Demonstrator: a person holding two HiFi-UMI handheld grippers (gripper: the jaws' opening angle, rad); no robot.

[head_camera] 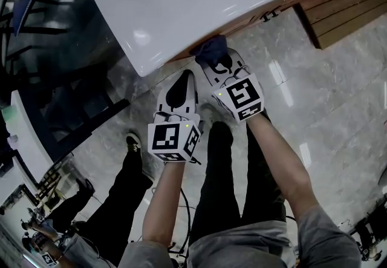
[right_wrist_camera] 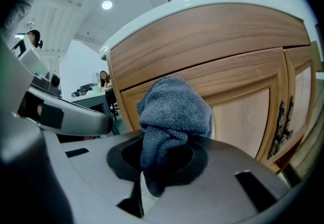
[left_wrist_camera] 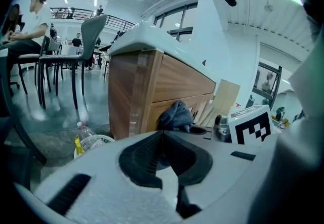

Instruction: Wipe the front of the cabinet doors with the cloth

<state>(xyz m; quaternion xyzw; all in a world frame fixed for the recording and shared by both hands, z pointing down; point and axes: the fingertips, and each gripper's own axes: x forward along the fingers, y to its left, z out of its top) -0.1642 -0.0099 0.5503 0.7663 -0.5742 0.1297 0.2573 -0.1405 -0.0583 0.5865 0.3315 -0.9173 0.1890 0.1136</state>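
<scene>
A grey-blue cloth (right_wrist_camera: 174,112) is bunched between the jaws of my right gripper (right_wrist_camera: 164,157), which is shut on it. It sits close to the upper left part of a wooden cabinet door (right_wrist_camera: 243,117); I cannot tell whether it touches. In the head view the cloth (head_camera: 211,49) lies under the white countertop (head_camera: 181,0), with the right gripper (head_camera: 216,60) behind it. My left gripper (head_camera: 183,82) hangs beside it, a little back from the cabinet, shut and holding nothing. From the left gripper (left_wrist_camera: 162,137) I see the cloth (left_wrist_camera: 177,115) against the cabinet front (left_wrist_camera: 177,84).
Dark metal handles (right_wrist_camera: 281,127) run down the door's right edge. Wooden boards (left_wrist_camera: 223,99) lean beyond the cabinet. A white basket with a plastic bottle (left_wrist_camera: 86,139) stands on the floor at the cabinet's left corner. Chairs (left_wrist_camera: 76,56) and seated people are farther left. Another person's legs (head_camera: 121,200) stand nearby.
</scene>
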